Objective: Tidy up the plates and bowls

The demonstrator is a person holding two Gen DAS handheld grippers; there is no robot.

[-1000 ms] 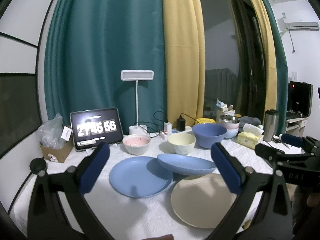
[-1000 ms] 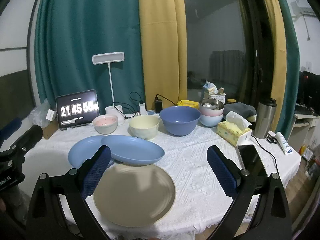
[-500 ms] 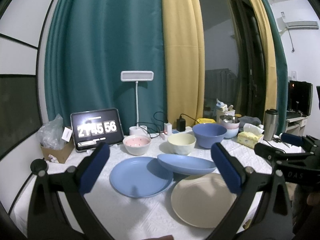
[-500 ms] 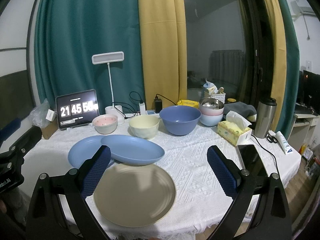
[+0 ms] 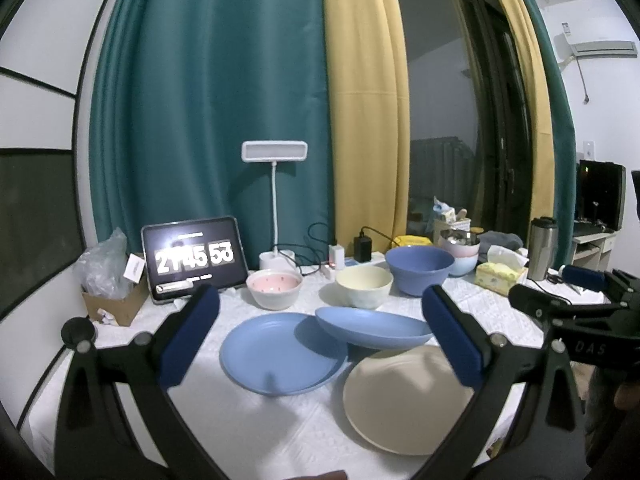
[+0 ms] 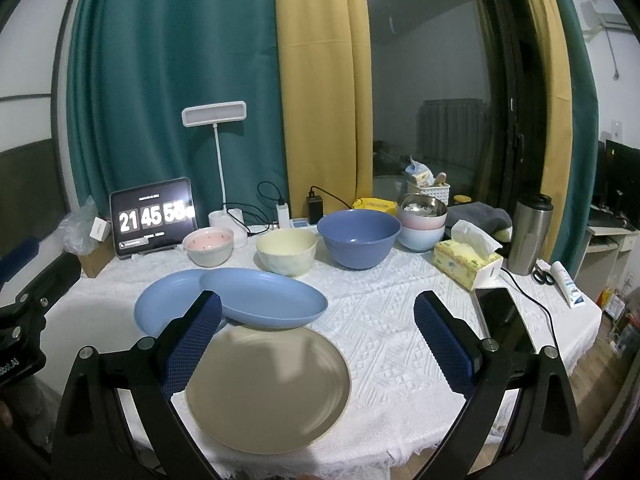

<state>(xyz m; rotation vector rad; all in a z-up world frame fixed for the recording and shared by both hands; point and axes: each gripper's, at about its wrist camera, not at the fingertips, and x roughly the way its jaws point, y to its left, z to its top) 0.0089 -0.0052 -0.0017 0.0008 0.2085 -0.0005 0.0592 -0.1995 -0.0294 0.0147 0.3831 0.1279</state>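
White-clothed table (image 6: 384, 320) bears plates (image 6: 268, 384), bowls (image 6: 359, 238), tablet (image 6: 154, 218), tissue box (image 6: 466, 262).

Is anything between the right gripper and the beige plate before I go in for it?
Nothing visible blocks it. The right gripper hangs open right over the beige plate. Only the oval blue plate overlaps the beige plate's far rim.

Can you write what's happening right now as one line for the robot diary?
left gripper: open, empty | right gripper: open, empty | three plates: blue plate, tilted blue plate, beige plate | nothing stacked yet
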